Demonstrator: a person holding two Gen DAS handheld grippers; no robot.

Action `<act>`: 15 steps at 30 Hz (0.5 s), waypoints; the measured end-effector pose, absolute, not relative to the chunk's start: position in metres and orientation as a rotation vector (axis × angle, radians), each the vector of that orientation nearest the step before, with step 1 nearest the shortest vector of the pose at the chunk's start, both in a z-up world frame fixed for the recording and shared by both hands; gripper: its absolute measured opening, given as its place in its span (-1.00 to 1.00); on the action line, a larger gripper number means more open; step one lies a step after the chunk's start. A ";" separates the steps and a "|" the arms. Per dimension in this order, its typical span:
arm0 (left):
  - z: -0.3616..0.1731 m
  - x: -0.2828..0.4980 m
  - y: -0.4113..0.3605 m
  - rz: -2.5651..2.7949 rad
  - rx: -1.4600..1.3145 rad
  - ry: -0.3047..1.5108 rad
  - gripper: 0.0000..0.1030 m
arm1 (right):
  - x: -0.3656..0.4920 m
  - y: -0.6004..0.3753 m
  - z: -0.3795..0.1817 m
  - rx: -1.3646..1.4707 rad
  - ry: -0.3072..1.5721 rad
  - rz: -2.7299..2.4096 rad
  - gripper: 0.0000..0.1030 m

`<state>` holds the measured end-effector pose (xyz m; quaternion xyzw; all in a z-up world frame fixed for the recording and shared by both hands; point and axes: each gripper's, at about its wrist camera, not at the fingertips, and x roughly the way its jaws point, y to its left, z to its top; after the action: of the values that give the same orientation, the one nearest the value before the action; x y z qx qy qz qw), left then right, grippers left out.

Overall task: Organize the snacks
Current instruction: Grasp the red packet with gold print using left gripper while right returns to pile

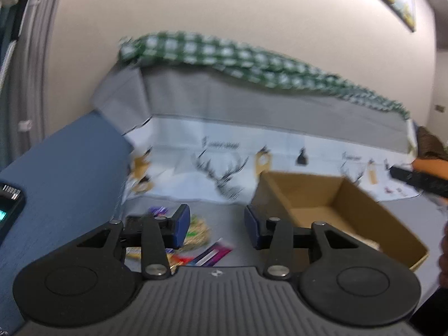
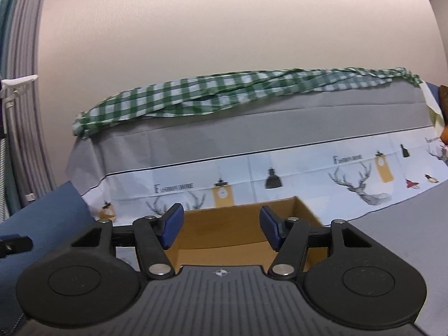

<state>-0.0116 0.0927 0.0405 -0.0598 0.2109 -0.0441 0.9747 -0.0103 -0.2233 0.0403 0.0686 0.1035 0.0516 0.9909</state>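
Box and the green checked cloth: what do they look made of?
Box: looks like plain brown cardboard, matte, with thin folded walls and an open top. Green checked cloth: seems a thin woven fabric, gingham print; it lies bunched in soft folds. The fibre cannot be told.

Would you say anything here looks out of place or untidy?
Yes: several snack packets lie loose and jumbled on the grey tabletop, left of the open cardboard box, not in it. A green checked cloth sits bunched along the covered ledge behind.
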 end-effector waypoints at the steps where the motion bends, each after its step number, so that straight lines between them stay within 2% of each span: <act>1: 0.037 -0.009 0.096 -0.089 -0.118 0.454 -0.07 | -0.012 -0.218 0.041 0.132 0.205 0.117 0.20; 5: 0.016 0.004 0.105 -0.122 -0.082 0.624 -0.07 | -0.017 -0.199 0.040 0.126 0.203 0.175 0.01; 10: -0.017 0.018 0.114 -0.119 -0.063 0.822 -0.06 | -0.026 -0.175 0.038 0.108 0.217 0.259 -0.01; 15: -0.036 0.032 0.115 -0.087 -0.021 0.964 0.21 | -0.034 -0.145 0.031 0.040 0.241 0.371 0.00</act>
<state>0.0324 0.1148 -0.0362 -0.0100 0.4636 -0.0417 0.8850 -0.0338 -0.1452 0.0312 0.0200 0.1194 0.1838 0.9755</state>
